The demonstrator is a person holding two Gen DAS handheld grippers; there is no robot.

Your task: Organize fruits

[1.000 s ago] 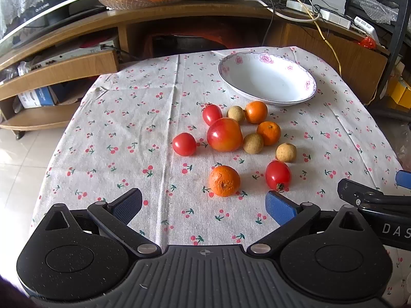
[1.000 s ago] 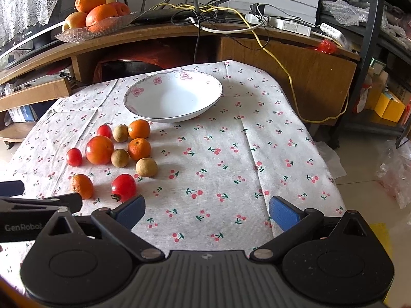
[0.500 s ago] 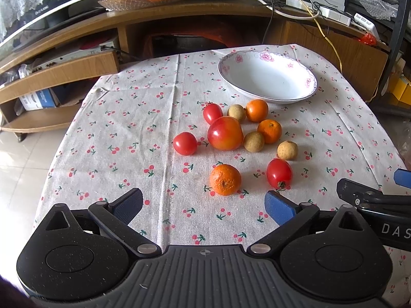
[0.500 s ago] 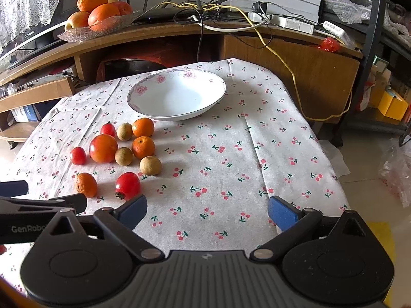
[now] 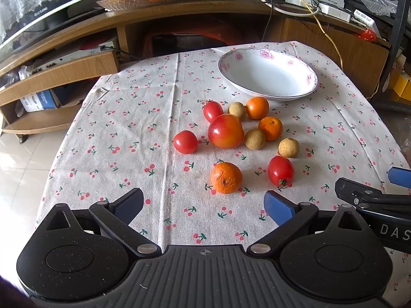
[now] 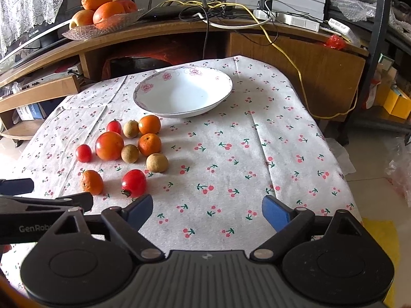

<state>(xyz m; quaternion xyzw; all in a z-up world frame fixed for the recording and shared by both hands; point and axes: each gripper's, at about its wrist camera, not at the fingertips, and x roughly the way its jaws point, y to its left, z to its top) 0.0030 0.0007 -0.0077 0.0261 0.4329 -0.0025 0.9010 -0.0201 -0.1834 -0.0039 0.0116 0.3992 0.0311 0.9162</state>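
Note:
Several small fruits lie loose on the cherry-print tablecloth (image 5: 128,133): a big red-orange apple (image 5: 225,131), small oranges such as the nearest one (image 5: 226,177), red tomatoes (image 5: 280,170) and tan longans (image 5: 288,147). An empty white floral bowl (image 5: 268,75) stands behind them. My left gripper (image 5: 204,204) hovers open just short of the nearest orange, nothing between its fingers. My right gripper (image 6: 206,209) hangs over bare cloth right of the fruits (image 6: 133,182), its jaws closing with nothing between them. Each gripper's side shows at the edge of the other's view.
A wooden cabinet (image 6: 295,59) runs behind the table, carrying a glass dish of oranges and apples (image 6: 102,18), cables and power strips. Low shelves (image 5: 59,71) stand at the left, a black rack (image 6: 380,51) at the right. Tiled floor surrounds the table.
Both views have shifted slightly toward the table. The right gripper's blue pads stand a little closer together than before. No fruit has moved.

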